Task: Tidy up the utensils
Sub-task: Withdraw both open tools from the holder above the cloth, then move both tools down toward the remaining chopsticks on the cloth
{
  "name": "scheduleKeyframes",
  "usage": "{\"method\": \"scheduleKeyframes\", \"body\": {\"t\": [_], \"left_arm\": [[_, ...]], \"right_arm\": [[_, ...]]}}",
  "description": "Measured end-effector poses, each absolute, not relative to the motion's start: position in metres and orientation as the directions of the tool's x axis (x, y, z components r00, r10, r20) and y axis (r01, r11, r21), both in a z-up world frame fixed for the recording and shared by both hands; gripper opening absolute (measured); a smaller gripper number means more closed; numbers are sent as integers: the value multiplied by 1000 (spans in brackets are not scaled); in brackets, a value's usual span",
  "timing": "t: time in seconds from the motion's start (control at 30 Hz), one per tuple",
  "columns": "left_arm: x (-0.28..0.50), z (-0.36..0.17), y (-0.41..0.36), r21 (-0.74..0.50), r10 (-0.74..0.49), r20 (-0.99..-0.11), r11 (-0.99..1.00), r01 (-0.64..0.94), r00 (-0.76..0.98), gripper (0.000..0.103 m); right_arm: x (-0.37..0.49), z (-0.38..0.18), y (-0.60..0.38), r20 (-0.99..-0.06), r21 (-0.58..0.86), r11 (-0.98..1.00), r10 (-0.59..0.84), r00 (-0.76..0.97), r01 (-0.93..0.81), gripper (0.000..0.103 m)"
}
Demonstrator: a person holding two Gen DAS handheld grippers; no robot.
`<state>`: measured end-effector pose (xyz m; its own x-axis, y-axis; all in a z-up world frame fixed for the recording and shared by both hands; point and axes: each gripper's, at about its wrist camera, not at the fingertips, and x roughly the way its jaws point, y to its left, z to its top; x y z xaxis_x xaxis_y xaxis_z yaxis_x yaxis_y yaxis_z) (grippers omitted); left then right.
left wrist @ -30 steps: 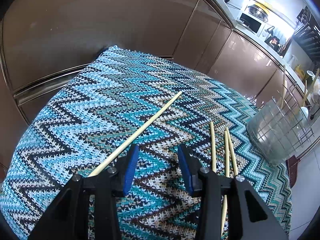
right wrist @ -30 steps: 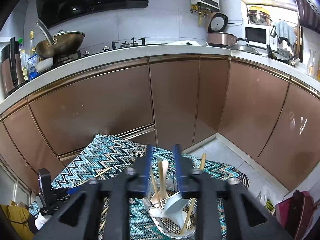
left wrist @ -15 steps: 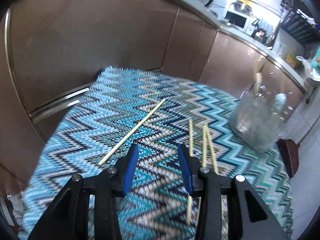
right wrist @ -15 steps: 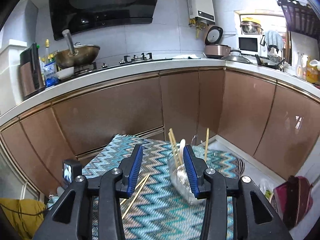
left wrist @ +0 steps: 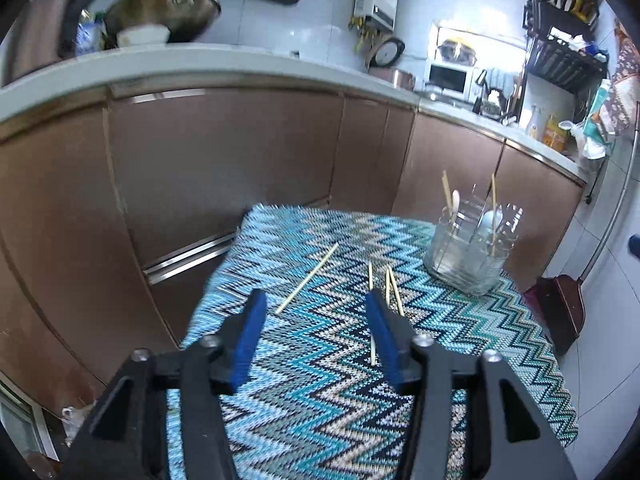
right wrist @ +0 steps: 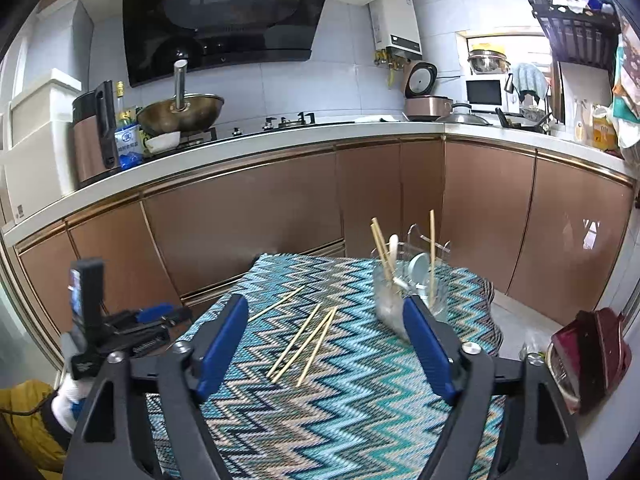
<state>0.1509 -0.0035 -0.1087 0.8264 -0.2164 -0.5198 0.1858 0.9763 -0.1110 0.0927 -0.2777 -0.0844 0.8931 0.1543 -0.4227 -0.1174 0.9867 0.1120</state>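
Observation:
Several wooden chopsticks lie on the zigzag cloth: a lone one [left wrist: 307, 278] to the left and three close together [left wrist: 388, 286], also seen in the right wrist view [right wrist: 308, 338]. A clear wire-framed utensil holder [left wrist: 468, 256] [right wrist: 412, 292] stands at the cloth's far right with chopsticks and spoons upright in it. My left gripper [left wrist: 316, 312] hovers above and short of the chopsticks, its jaws opening with nothing between them. My right gripper [right wrist: 326, 320] is held back from the holder, jaws opening wide and empty. The left gripper [right wrist: 160, 318] shows at the left.
The blue zigzag cloth [left wrist: 320, 400] covers a small table in front of brown kitchen cabinets [right wrist: 240, 240]. A dark red dustpan [right wrist: 592, 352] sits on the floor at the right. The counter above holds a wok [right wrist: 180, 110] and appliances.
Both grippers pulled back and away from the table. The right one left the holder it hovered over and its jaws spread wide. The left one rose and its jaws widened.

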Motion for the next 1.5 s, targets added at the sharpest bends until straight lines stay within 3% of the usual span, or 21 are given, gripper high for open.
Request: {"method": "scheduleKeyframes", "body": {"t": [0.07, 0.4, 0.47, 0.8, 1.03, 1.17, 1.3, 1.5], "left_arm": [[136, -99, 2, -98, -210, -492, 978, 186, 845, 52], [90, -74, 17, -69, -162, -388, 987, 147, 907, 55], [82, -70, 17, -43, -140, -362, 990, 134, 922, 55], [63, -58, 9, 25, -115, -311, 991, 129, 943, 55], [70, -61, -1, 66, -107, -359, 988, 139, 927, 55], [83, -64, 1, 54, -122, -404, 986, 157, 907, 63], [103, -72, 3, 44, -148, -467, 981, 190, 872, 63], [159, -99, -13, -32, -266, -612, 949, 312, 744, 63]], "right_arm": [[86, -88, -270, -421, 113, 987, 154, 894, -117, 88], [59, -94, -244, -399, 71, 993, 117, 910, -96, 92], [54, -92, -242, -382, 56, 994, 106, 918, -92, 100], [38, -91, -239, -313, 21, 997, 82, 946, -79, 103], [36, -95, -247, -278, 66, 992, 123, 953, -109, 103], [44, -98, -253, -285, 100, 987, 153, 946, -130, 103], [61, -108, -258, -344, 107, 986, 161, 925, -131, 103], [111, -140, -262, -512, 97, 990, 135, 848, -99, 101]]}}
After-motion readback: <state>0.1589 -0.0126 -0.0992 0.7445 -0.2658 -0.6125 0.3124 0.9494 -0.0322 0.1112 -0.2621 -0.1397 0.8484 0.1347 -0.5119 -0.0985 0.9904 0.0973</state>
